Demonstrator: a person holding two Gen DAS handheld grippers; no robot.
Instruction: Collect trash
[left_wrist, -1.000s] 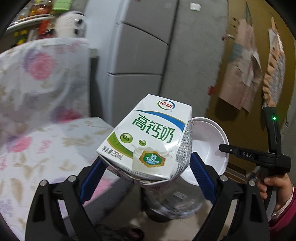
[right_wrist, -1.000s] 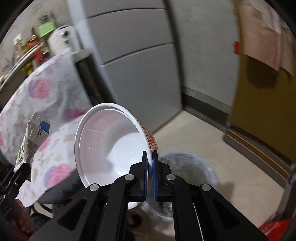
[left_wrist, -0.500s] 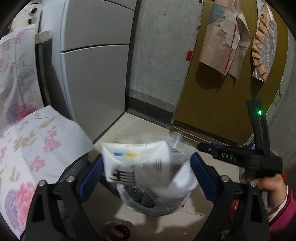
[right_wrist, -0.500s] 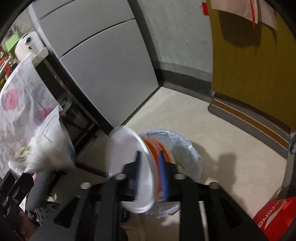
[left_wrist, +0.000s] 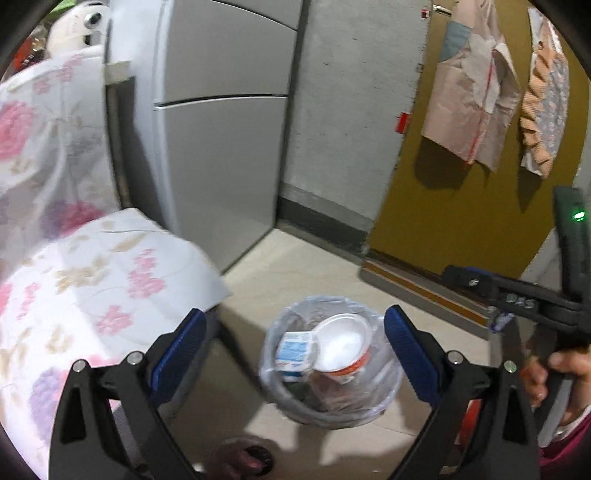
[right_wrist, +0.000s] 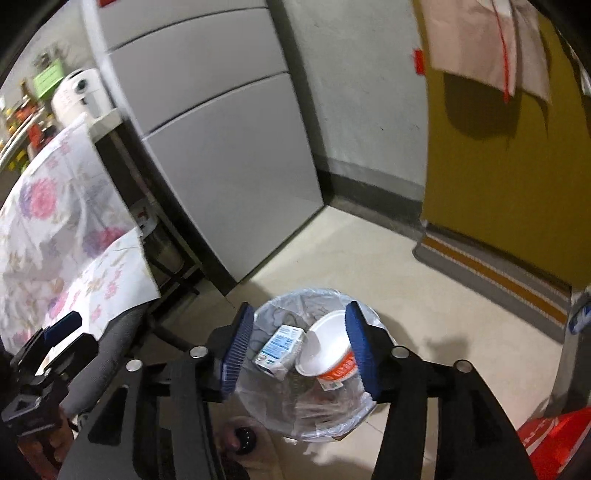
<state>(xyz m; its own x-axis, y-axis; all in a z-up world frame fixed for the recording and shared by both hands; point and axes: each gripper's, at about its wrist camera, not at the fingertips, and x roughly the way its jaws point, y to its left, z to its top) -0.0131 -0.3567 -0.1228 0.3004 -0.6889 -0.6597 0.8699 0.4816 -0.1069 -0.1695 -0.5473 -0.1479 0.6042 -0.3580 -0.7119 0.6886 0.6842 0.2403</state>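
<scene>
A bin lined with a clear plastic bag (left_wrist: 384, 397) (right_wrist: 273, 402) stands on the floor below both grippers. Inside it lie a milk carton (left_wrist: 293, 350) (right_wrist: 279, 349) and a white noodle bowl with an orange band (left_wrist: 341, 347) (right_wrist: 327, 354), side by side. My left gripper (left_wrist: 293, 345) hangs above the bin, open wide, nothing between its blue pads. My right gripper (right_wrist: 299, 341) also hovers over the bin; its jaws are opening and hold nothing. In the left wrist view the right gripper (left_wrist: 465, 277) shows at the right edge, held by a hand (left_wrist: 561, 373).
A table under a flowered cloth (left_wrist: 92, 280) (right_wrist: 74, 229) juts out at the left, close to the bin. A grey fridge (left_wrist: 218, 147) (right_wrist: 221, 140) stands behind. A yellow door (left_wrist: 461, 206) with a mat (right_wrist: 491, 273) lies to the right. A red bag (right_wrist: 554, 443) sits at the lower right.
The left gripper let go of the milk carton and the right gripper let go of the noodle bowl; both fell into the bin. Both grippers swung over the bin and tipped downward.
</scene>
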